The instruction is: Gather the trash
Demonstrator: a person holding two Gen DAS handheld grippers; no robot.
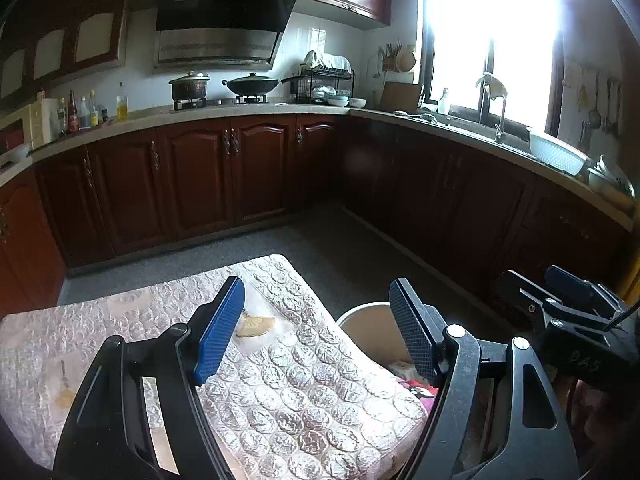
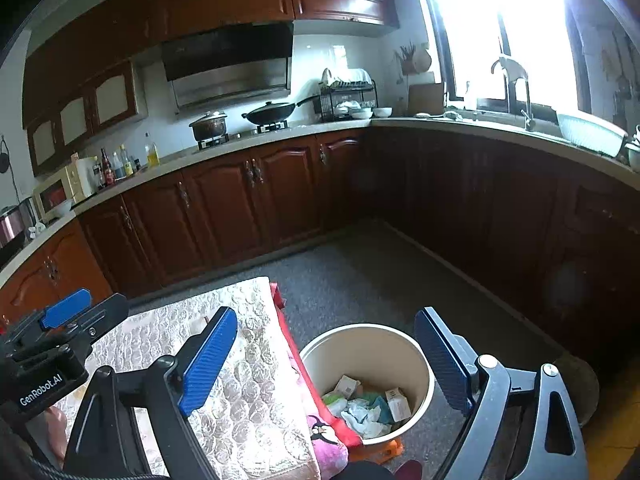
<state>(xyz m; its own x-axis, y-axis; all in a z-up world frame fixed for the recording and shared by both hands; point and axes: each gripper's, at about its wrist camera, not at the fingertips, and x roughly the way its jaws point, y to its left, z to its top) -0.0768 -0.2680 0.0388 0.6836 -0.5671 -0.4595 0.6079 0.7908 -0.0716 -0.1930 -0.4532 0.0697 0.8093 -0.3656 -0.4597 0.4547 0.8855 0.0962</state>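
A beige round trash bin [image 2: 416, 364] stands on the floor right of the table and holds crumpled paper, small cartons and wrappers [image 2: 370, 404]. Its rim also shows in the left wrist view [image 1: 362, 312]. A yellowish scrap [image 1: 256, 326] lies on the table's bubble-wrap cover [image 1: 312, 396], just beyond my left gripper's left finger. My left gripper [image 1: 316, 332] is open and empty above the table's right edge. My right gripper [image 2: 328, 364] is open and empty above the bin and the table edge [image 2: 256, 392].
Dark wood cabinets [image 1: 224, 176] and countertops run round the far and right sides. A stove holds a pot [image 1: 190, 86] and a wok [image 1: 252, 84]. A sink with a tap [image 2: 520, 96] sits under the bright window. Grey floor [image 2: 360, 276] lies between.
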